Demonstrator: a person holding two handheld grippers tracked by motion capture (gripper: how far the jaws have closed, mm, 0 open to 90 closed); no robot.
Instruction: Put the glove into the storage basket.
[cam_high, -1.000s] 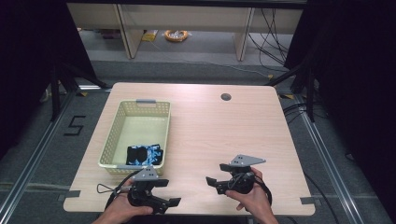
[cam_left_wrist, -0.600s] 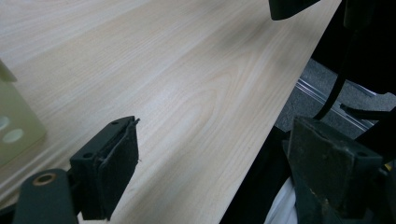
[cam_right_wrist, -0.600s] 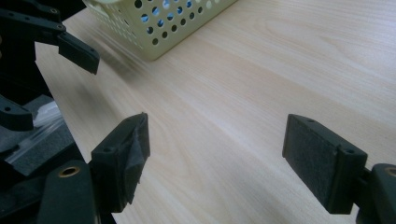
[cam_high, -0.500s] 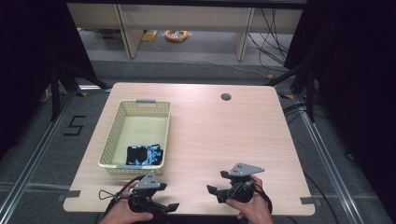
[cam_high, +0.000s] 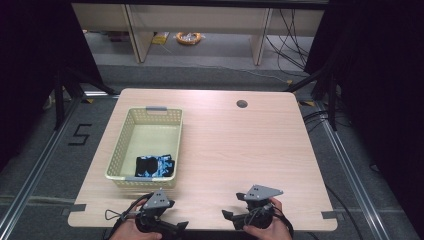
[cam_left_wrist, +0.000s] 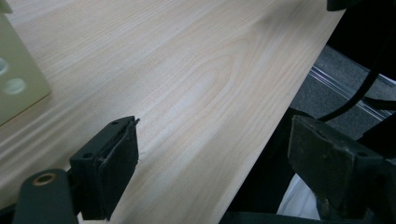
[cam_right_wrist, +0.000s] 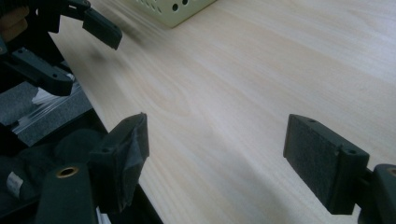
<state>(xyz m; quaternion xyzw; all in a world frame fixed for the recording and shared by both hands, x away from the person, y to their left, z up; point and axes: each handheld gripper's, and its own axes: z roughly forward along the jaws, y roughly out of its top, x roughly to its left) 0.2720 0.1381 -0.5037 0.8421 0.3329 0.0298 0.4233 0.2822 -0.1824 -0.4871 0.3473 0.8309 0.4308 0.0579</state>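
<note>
At the bottom edge of the high view, two black hand-held grippers sit over the near rim of a pale wooden table (cam_high: 240, 145). The left gripper (cam_high: 172, 227), lower left of centre, has its jaws spread wide with nothing between them; its own view shows the two black padded jaws apart over bare wood and the table's edge. The right gripper (cam_high: 230, 216), lower right of centre, is likewise spread and empty, its jaws apart over bare wood. Just above the left gripper, in the left half of the frame, stands a pale yellow perforated plastic basket (cam_high: 127, 135). A dark, black-and-blue bundle of cloth (cam_high: 155, 166) lies in the basket's near end.
</note>
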